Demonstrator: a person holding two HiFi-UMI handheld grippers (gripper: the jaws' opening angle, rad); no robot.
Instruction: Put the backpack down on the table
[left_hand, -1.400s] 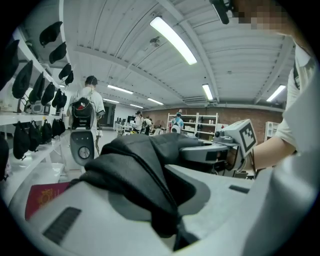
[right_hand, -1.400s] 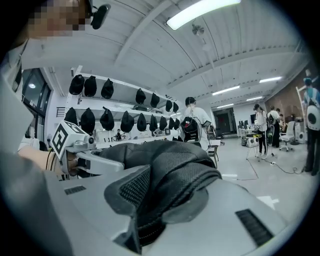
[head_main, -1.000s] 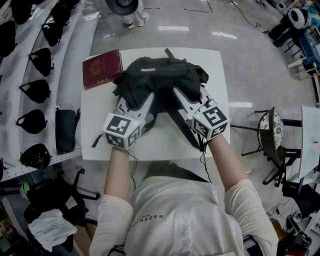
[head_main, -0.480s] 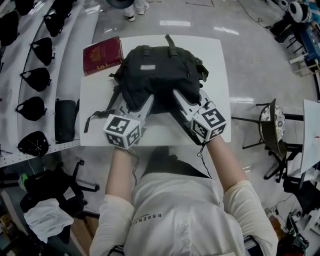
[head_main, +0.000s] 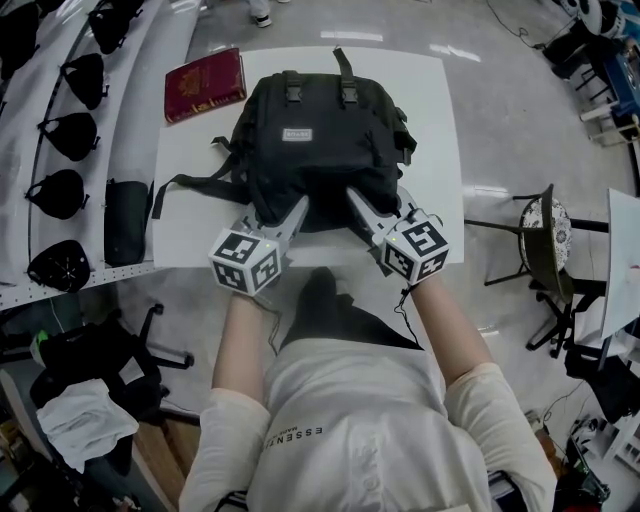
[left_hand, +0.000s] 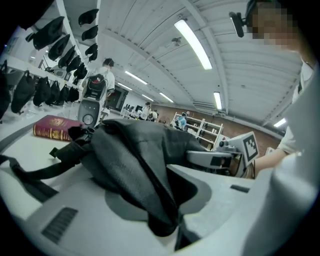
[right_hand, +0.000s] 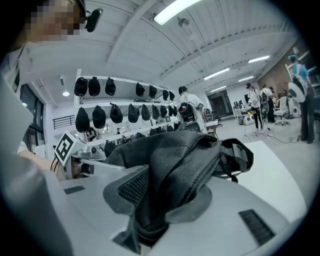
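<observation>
Backpack (head_main: 320, 130) sits mid-frame on the table (head_main: 440, 90); my left gripper (head_main: 296, 210) and right gripper (head_main: 357, 202) pinch its lower edge, jaws easing open.

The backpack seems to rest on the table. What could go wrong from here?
The left tool and right tool are opening with backpack fabric between their jaws; pulling back early could drag it off the table's near edge. The loose strap lies at the left edge and could snag.
</observation>
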